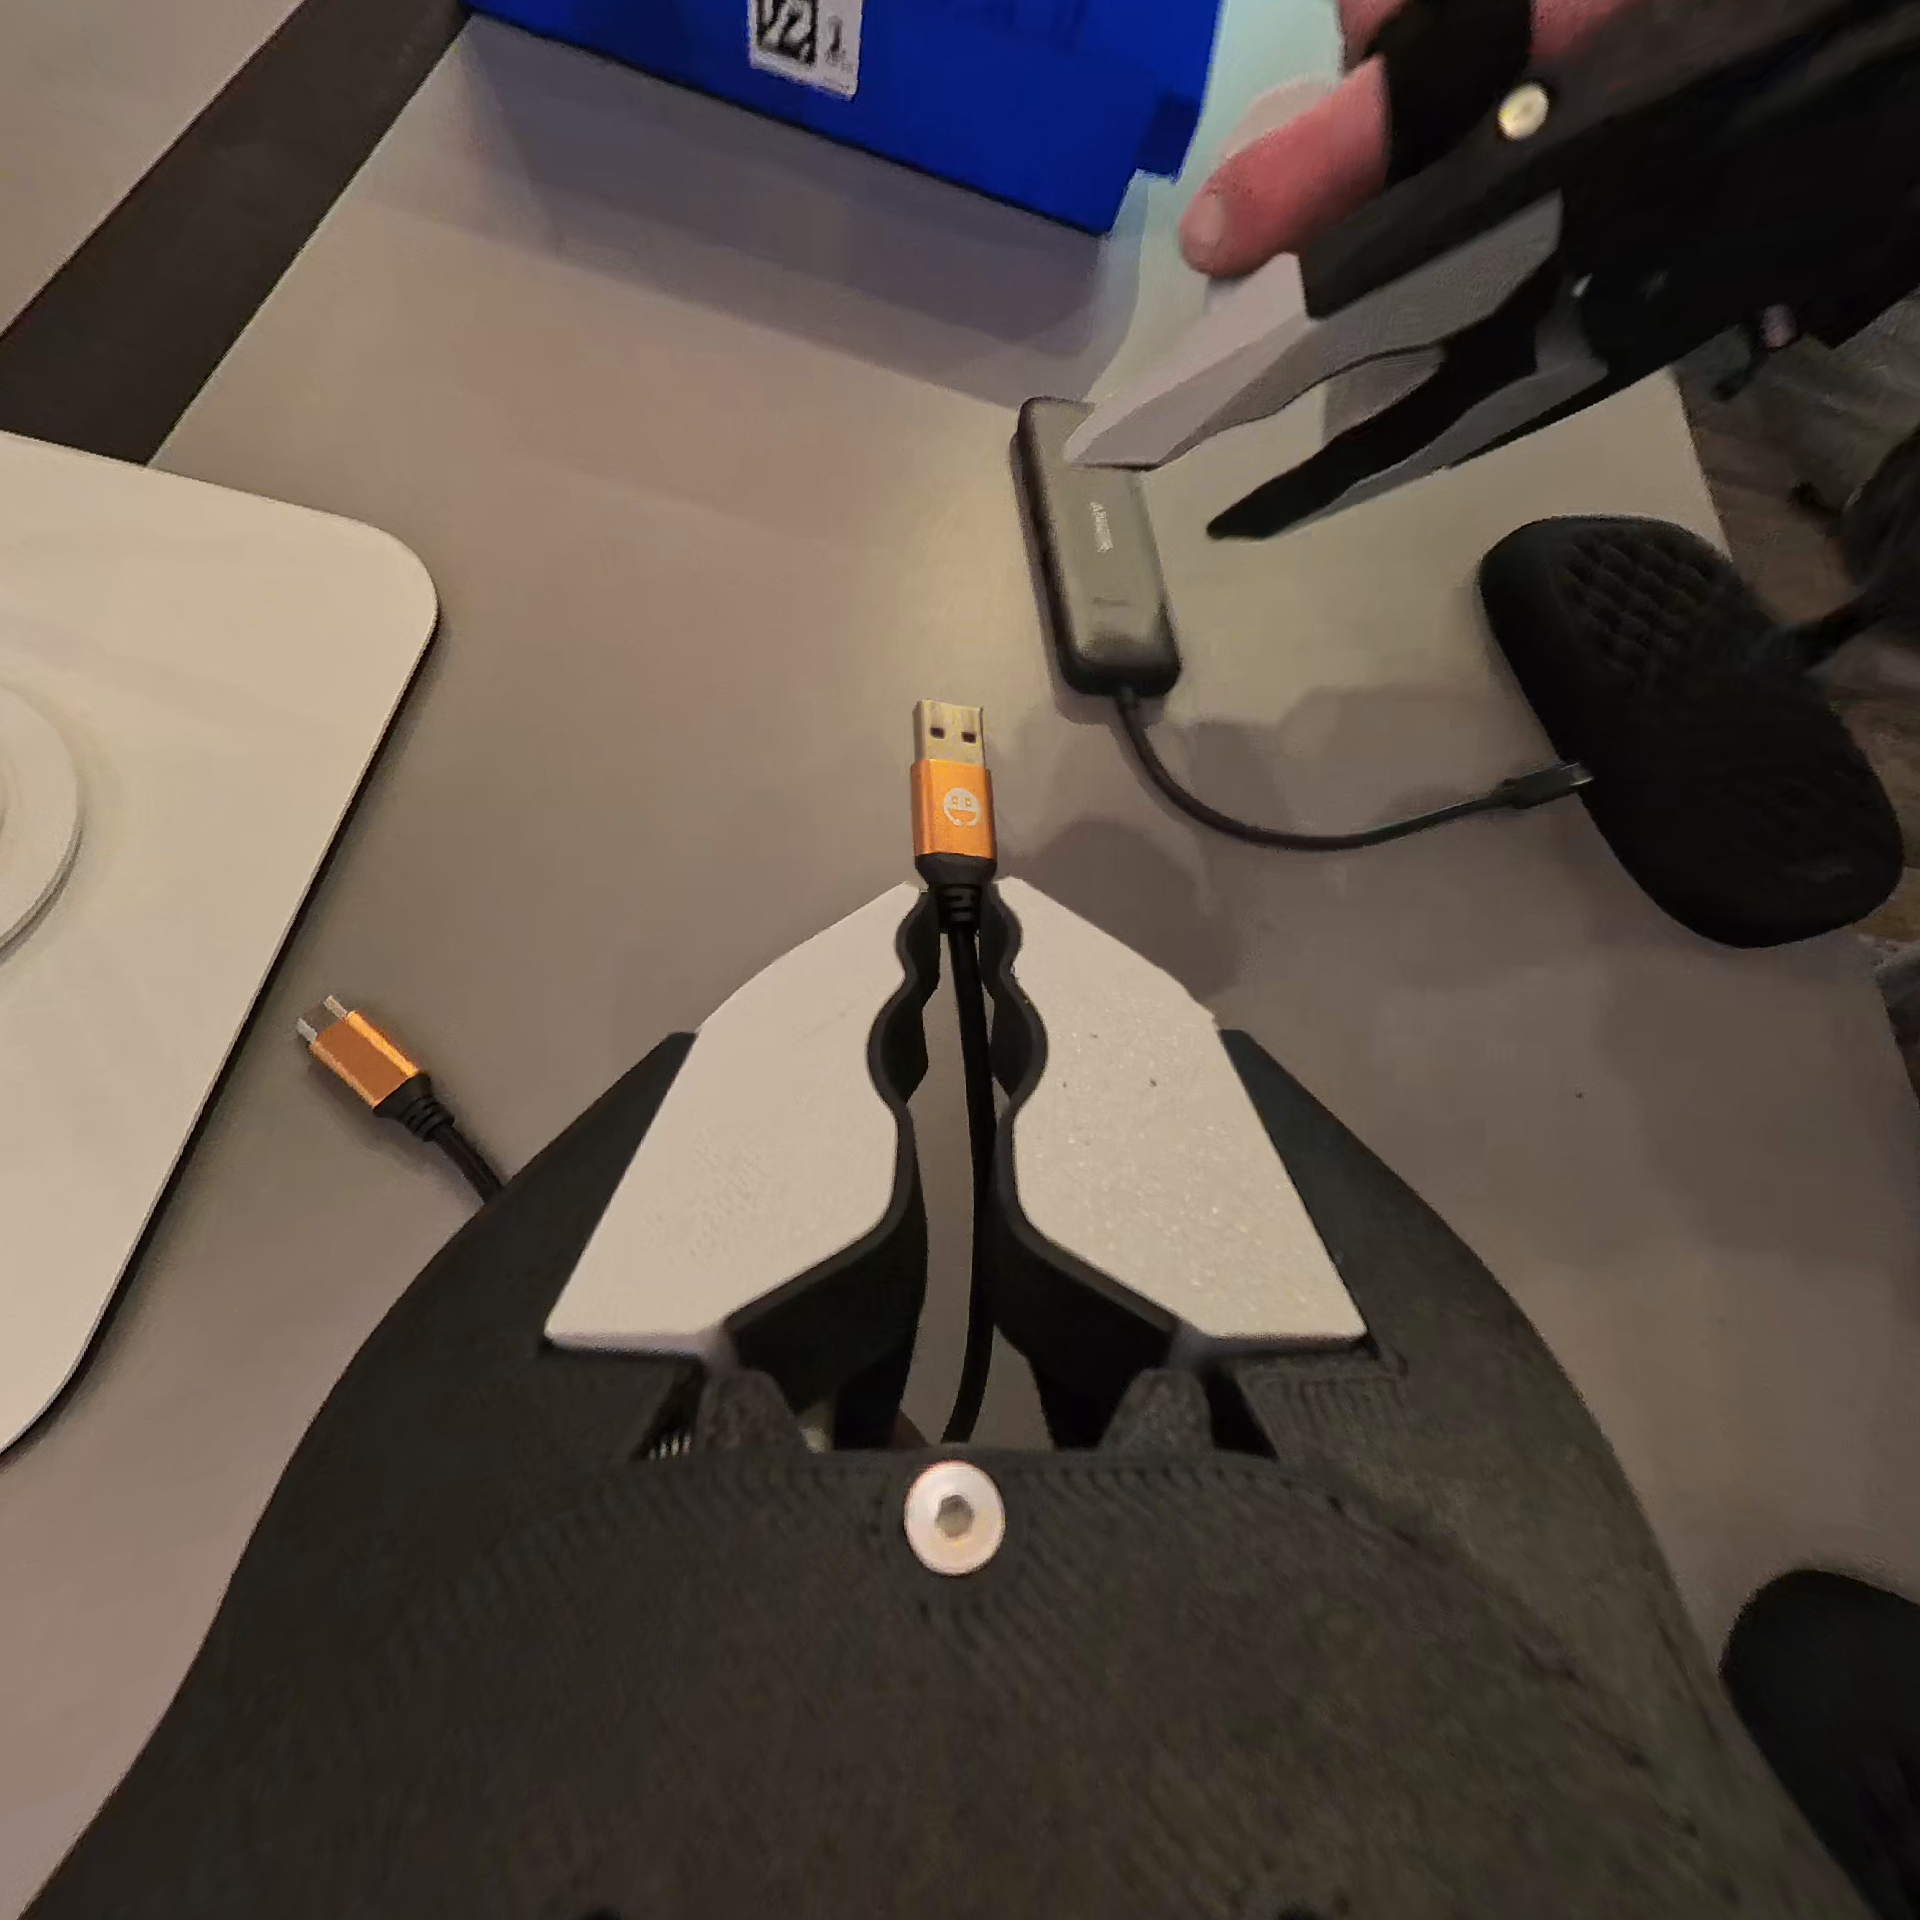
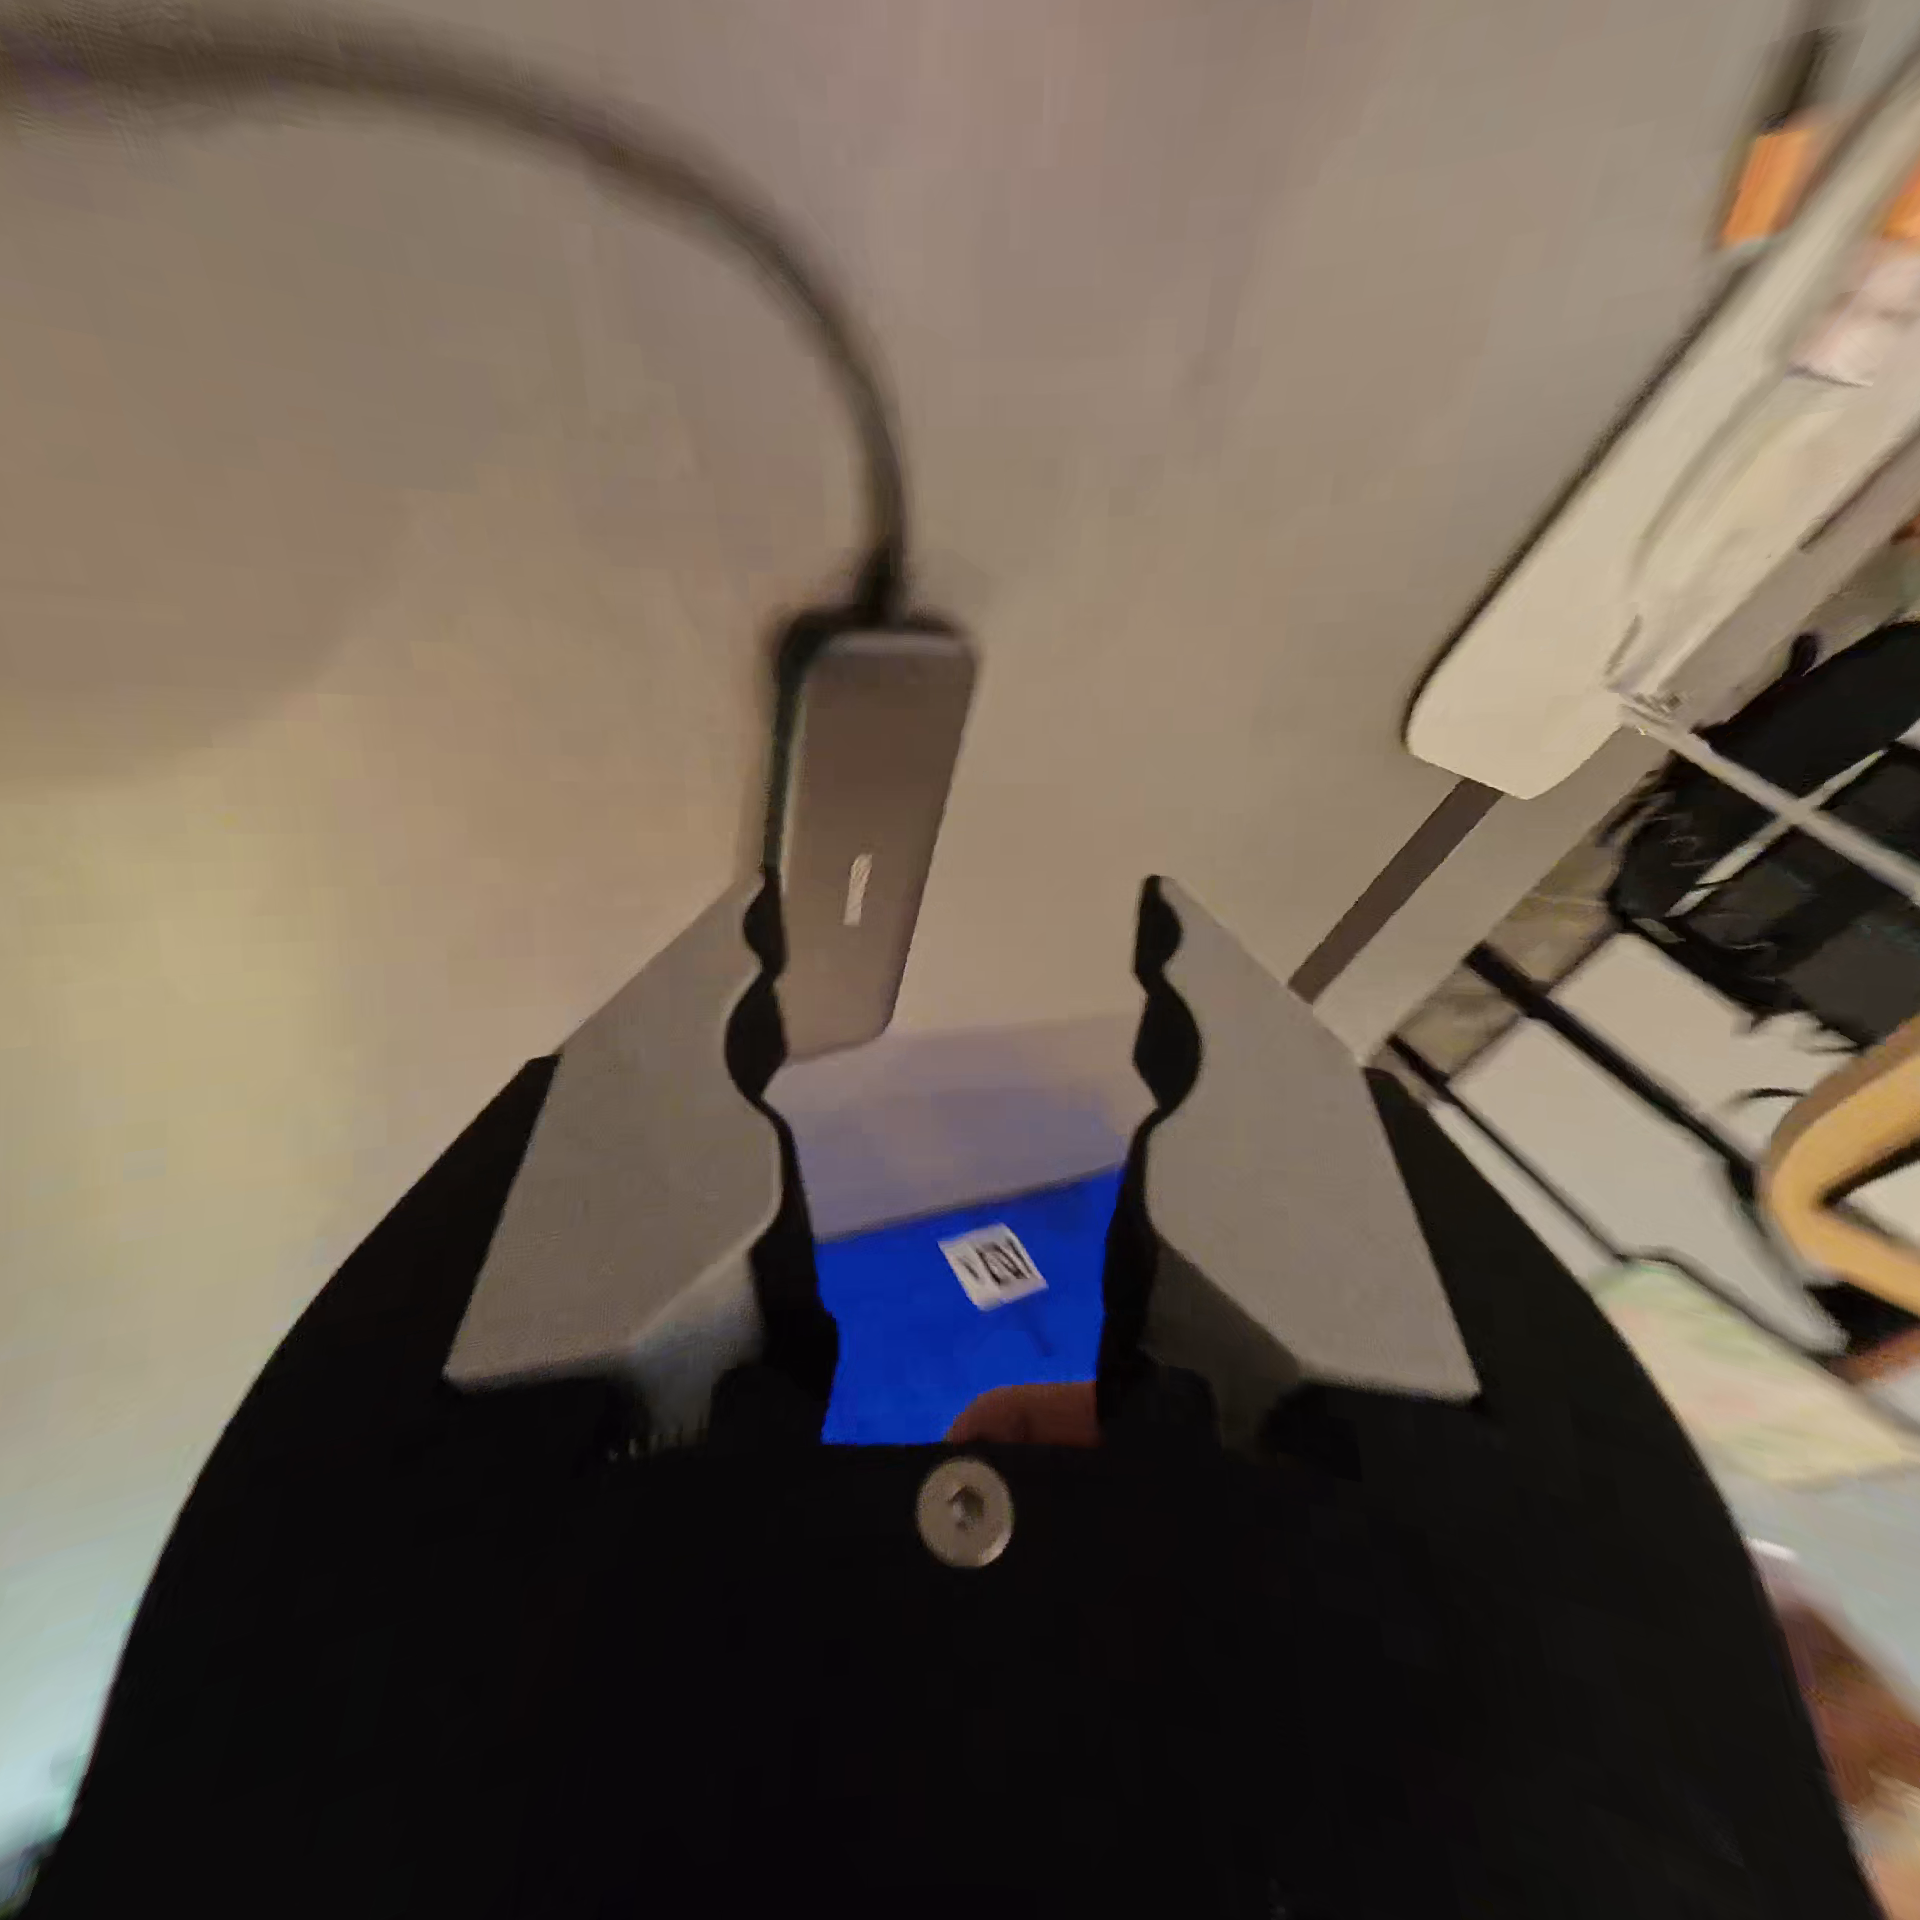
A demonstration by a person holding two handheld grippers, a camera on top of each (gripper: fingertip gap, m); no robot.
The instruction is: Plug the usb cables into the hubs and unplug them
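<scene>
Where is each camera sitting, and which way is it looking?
Left wrist view: sits on the left gripper, looking down along its fingers at the grey table; its fingers pinch the black cable of the orange USB plug.
Right wrist view: sits on the right gripper, looking down at the table; its fingers are spread around the slim dark grey USB hub.
Both views share the hub and the blue box.
</scene>
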